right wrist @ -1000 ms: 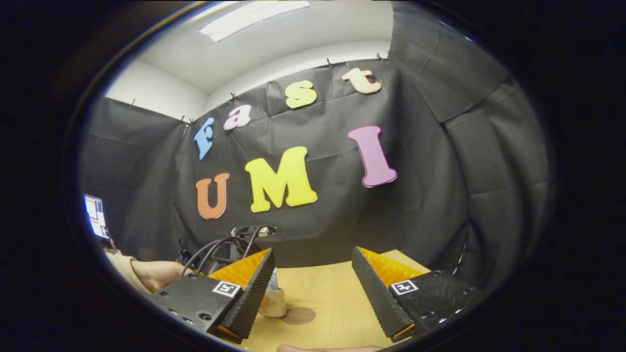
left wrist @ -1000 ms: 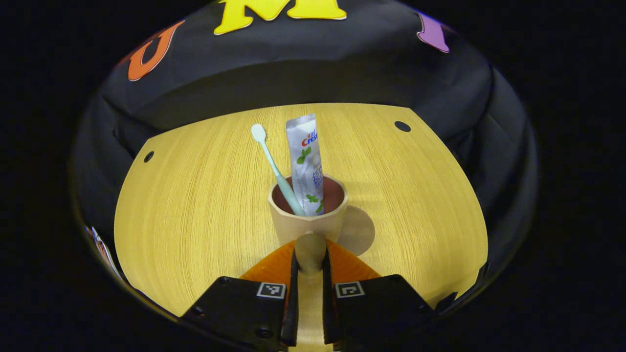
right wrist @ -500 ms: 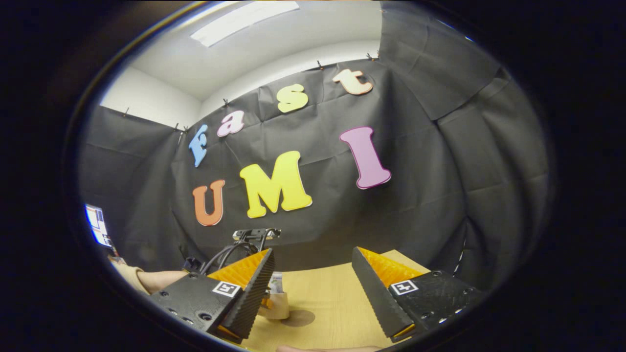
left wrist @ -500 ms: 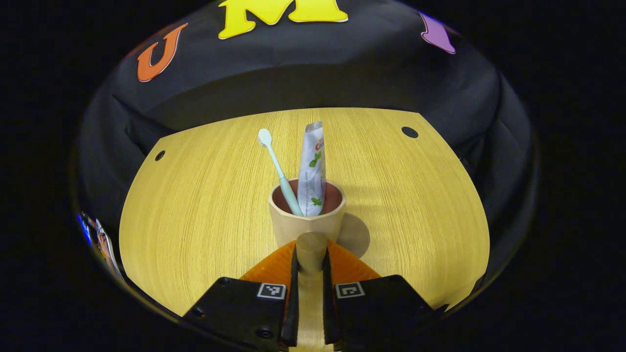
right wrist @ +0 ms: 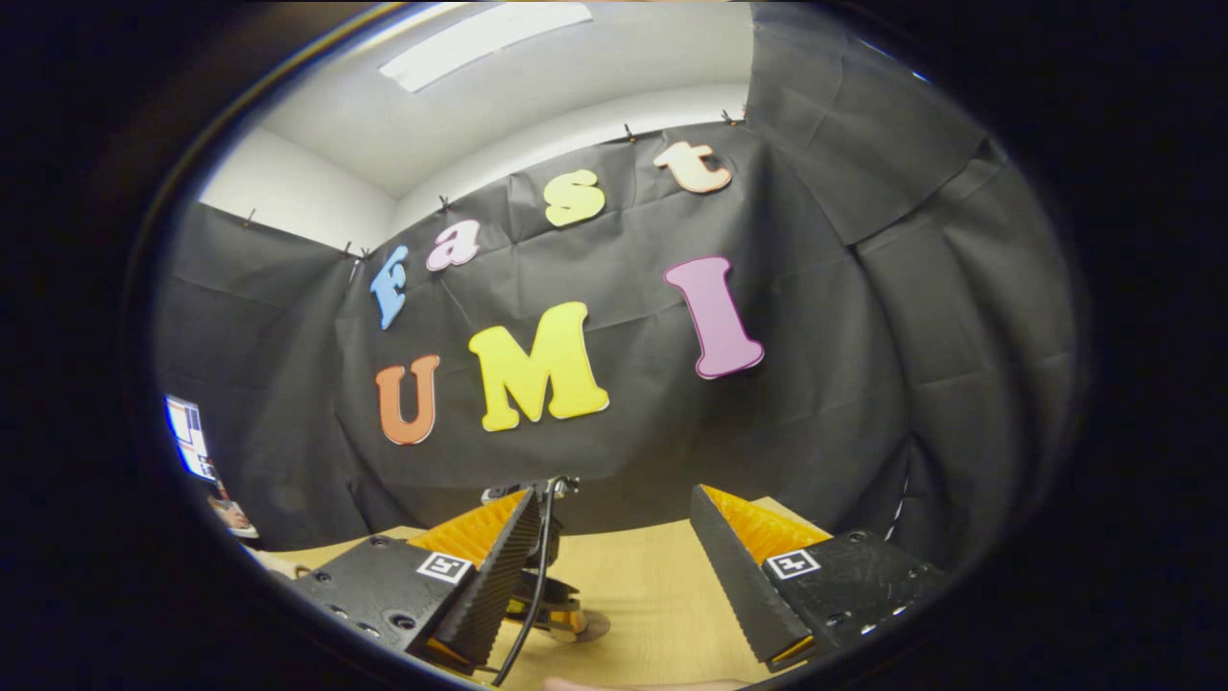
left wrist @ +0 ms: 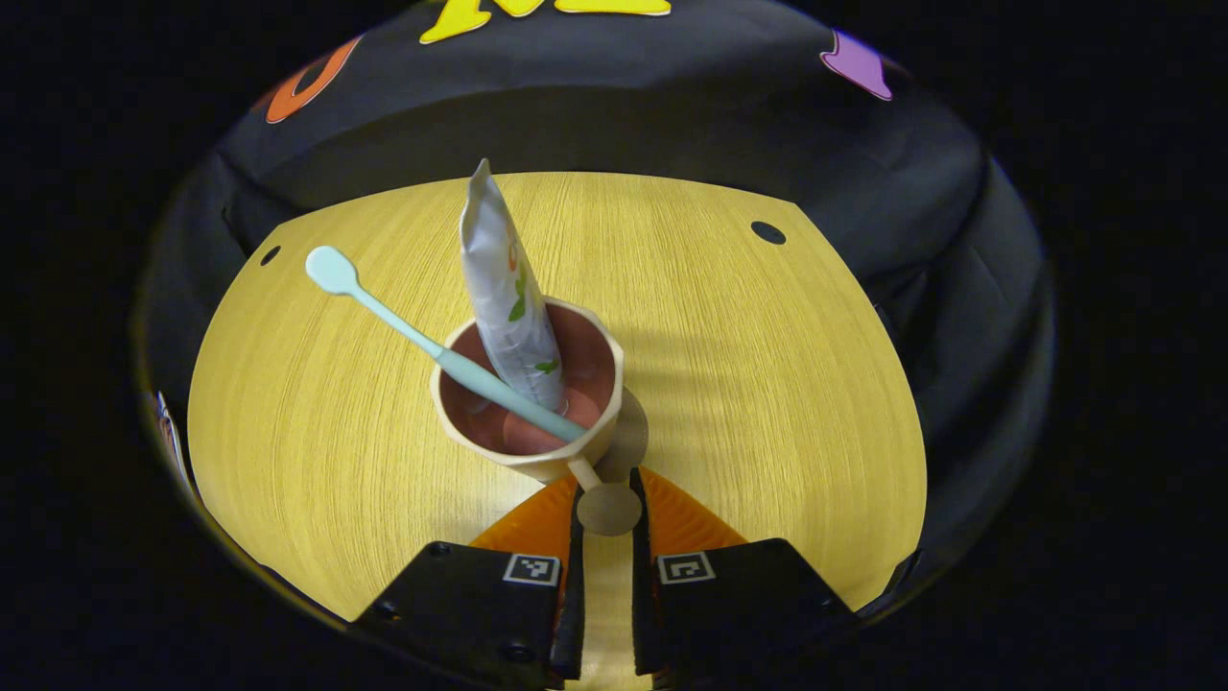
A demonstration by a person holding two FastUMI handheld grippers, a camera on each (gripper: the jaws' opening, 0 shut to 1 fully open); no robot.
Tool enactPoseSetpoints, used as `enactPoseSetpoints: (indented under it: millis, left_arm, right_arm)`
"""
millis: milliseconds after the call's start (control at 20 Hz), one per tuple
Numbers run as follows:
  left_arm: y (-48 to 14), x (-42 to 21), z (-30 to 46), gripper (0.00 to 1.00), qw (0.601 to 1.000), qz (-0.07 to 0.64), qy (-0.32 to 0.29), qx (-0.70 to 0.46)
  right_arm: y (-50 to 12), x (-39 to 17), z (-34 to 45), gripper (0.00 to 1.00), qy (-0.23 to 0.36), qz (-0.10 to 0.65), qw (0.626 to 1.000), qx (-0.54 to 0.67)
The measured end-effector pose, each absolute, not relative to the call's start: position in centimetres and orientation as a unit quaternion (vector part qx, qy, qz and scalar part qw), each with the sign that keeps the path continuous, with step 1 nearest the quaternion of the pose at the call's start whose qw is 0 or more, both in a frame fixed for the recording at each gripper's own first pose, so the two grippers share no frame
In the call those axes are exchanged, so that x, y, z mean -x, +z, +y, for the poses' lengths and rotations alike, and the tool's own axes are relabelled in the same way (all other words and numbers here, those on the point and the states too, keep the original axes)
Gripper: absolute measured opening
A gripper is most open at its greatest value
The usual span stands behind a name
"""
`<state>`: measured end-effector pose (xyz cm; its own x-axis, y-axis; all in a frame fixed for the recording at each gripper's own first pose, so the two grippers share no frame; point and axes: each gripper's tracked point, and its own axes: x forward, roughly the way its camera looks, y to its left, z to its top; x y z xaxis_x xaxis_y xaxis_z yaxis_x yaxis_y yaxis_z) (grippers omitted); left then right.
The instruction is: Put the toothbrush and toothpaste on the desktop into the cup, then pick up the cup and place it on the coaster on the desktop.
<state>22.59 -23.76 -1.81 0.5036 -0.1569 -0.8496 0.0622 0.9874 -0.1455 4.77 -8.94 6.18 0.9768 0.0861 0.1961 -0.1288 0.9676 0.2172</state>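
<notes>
In the left gripper view a beige cup (left wrist: 518,451) with a reddish inside leans toward me on the wooden table (left wrist: 767,384). A pale blue toothbrush (left wrist: 403,331) and a white toothpaste tube (left wrist: 499,278) stand in it, the brush slanting left. My left gripper (left wrist: 606,501) is shut on the cup's round peg handle (left wrist: 608,510). The brown coaster (left wrist: 633,437) peeks out from under the cup's right side. In the right gripper view my right gripper (right wrist: 614,542) stands open above the table with nothing between its fingers. The coaster (right wrist: 590,629) shows low behind its left finger.
Two dark holes (left wrist: 767,232) (left wrist: 270,255) mark the table's far corners. In the right gripper view the other gripper and its black cable (right wrist: 537,576) sit partly behind the left finger. A screen (right wrist: 187,437) glows at the far left.
The left gripper has carried the cup right over the coaster and now looks down into it. The toothbrush leans further left. The person's hand has left the right gripper view.
</notes>
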Motion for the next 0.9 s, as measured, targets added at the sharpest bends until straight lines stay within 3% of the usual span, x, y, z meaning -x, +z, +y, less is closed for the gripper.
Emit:
enactPoseSetpoints:
  millis: [100,150,200,300,400,450,500,550,750,900]
  left_arm:
    - [-0.2,-24.0,-23.9,0.24,0.866,0.494,-0.067,0.043]
    - [-5.3,-20.3,-26.0,0.26,0.866,0.492,-0.068,0.053]
    - [-2.8,-21.5,-23.3,0.29,0.867,0.491,-0.066,0.057]
    - [-0.4,-22.2,-22.3,0.55,0.87,0.488,-0.063,0.041]
    - [0.5,-21.7,-21.7,0.64,0.877,0.474,-0.066,0.028]
    - [1.1,-21.4,-21.8,0.76,0.88,0.467,-0.077,0.033]
    - [2.2,-21.1,-21.8,0.71,0.886,0.454,-0.087,0.036]
    - [3.4,-21.0,-21.4,0.77,0.895,0.435,-0.089,0.035]
    - [7.9,-18.4,-20.9,0.84,0.931,0.34,-0.12,0.054]
    - [11.7,-18.1,-19.2,0.91,0.958,0.26,-0.11,0.056]
  right_arm:
    - [6.0,-5.0,-9.2,0.95,0.053,-0.091,0.987,-0.12]
    - [5.8,-5.2,-9.3,0.95,0.054,-0.088,0.987,-0.122]
    - [5.6,-5.4,-9.2,0.95,0.055,-0.084,0.987,-0.123]
    - [5.3,-5.4,-9.2,0.95,0.057,-0.078,0.988,-0.122]
    - [5.0,-5.6,-8.7,0.95,0.063,-0.072,0.988,-0.122]
    - [4.9,-5.5,-8.3,0.95,0.069,-0.07,0.987,-0.124]
    - [4.8,-5.5,-7.9,0.95,0.076,-0.067,0.987,-0.126]
    - [4.7,-5.5,-7.6,0.95,0.079,-0.066,0.987,-0.126]
    - [4.2,-5.6,-6.5,0.95,0.076,-0.062,0.99,-0.105]
    - [3.6,-5.3,-4.7,0.95,0.078,-0.058,0.992,-0.083]
